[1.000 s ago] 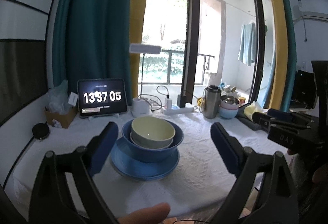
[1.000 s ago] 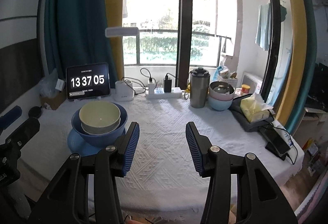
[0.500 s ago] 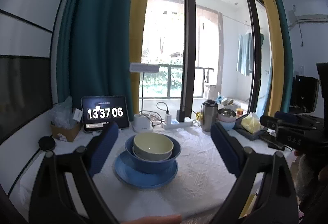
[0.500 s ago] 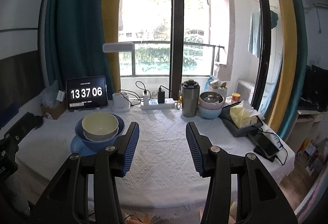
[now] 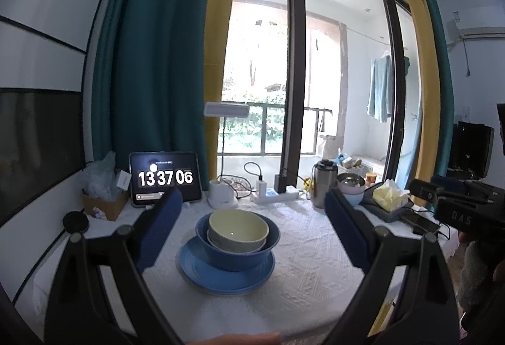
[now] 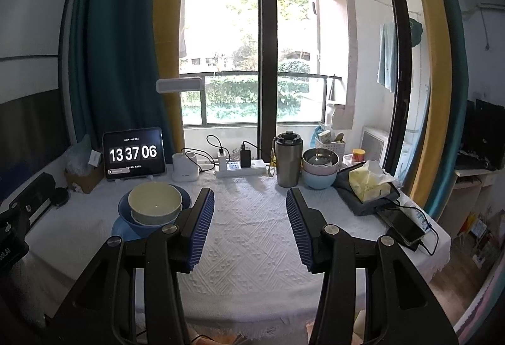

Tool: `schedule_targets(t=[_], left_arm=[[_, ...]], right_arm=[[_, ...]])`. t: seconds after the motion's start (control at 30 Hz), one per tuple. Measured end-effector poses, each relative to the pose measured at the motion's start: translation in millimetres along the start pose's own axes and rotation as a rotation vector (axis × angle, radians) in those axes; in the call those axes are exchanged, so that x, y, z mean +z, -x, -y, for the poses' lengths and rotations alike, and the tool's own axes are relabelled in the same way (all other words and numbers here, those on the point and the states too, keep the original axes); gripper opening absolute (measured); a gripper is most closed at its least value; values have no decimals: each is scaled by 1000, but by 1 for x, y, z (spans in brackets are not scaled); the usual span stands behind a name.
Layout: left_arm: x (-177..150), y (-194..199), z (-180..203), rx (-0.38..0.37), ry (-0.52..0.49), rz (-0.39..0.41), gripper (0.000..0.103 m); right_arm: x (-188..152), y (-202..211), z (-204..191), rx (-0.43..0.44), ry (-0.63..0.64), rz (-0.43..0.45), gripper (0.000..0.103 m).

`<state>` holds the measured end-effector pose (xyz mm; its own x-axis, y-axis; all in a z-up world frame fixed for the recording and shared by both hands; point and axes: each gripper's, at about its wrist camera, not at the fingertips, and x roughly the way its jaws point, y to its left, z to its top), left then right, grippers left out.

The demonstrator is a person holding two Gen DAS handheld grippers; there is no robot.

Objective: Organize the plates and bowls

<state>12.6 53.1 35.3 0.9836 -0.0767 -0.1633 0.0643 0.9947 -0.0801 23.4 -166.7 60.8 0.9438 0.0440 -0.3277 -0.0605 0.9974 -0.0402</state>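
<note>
Your worktop (image 6: 252,218) carries the stack at its left side: blue plate (image 5: 225,277), blue bowl (image 5: 240,256) on it, pale green bowl (image 5: 238,229) nested inside. Your left tool (image 5: 252,234) and right tool (image 6: 249,228) both hang spread above the cloth, pinching nothing.

Both grippers are held out roughly level, tilted slightly downward. The left gripper (image 5: 252,228) has its blue-padded fingers (image 5: 159,229) spread wide and empty. The right gripper (image 6: 250,228) has its fingers (image 6: 202,228) parted too, gripping nothing.
</note>
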Motion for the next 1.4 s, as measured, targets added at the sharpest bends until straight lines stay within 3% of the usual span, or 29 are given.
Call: schedule_targets(t=[1.4], left_arm=[[-2,-1,-3,1,19,-15,93]], right_arm=[[-4,-4,-1,3,-3,-12,51]])
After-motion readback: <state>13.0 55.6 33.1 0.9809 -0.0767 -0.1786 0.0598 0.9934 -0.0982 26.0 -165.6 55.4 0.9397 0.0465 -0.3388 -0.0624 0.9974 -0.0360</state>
